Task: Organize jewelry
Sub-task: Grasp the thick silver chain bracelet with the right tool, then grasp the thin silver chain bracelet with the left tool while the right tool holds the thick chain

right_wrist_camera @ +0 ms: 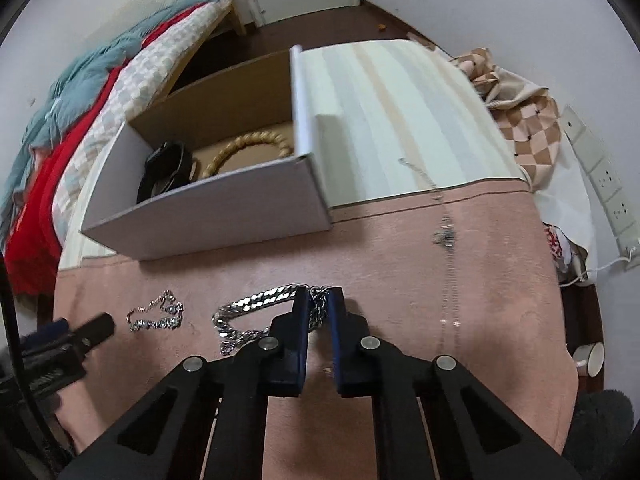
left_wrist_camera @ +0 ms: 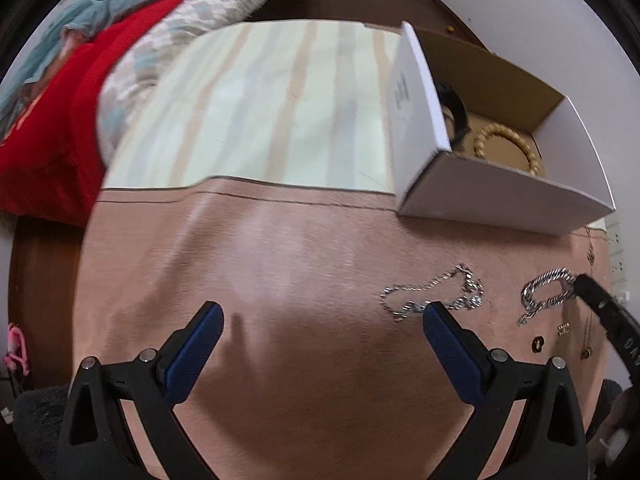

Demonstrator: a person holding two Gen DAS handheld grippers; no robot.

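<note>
A thick silver chain [right_wrist_camera: 256, 304] lies on the pink cloth; my right gripper [right_wrist_camera: 319, 300] is shut on its right end. The chain [left_wrist_camera: 546, 292] also shows in the left wrist view, with the right gripper's tip [left_wrist_camera: 586, 286] on it. A thin silver bracelet [left_wrist_camera: 434, 294] lies just beyond my left gripper [left_wrist_camera: 322, 316], which is open and empty above the cloth. The bracelet [right_wrist_camera: 156, 316] sits left of the thick chain. An open white cardboard box [right_wrist_camera: 208, 216] holds a gold beaded bracelet [right_wrist_camera: 248, 146] and a black band [right_wrist_camera: 166, 172].
A thin necklace [right_wrist_camera: 446, 236] runs across the cloth and striped mat on the right. Small rings and a clasp [left_wrist_camera: 538, 344] lie near the right edge. Bedding [left_wrist_camera: 60, 92] is on the left, and a power strip [right_wrist_camera: 604, 188] on the right.
</note>
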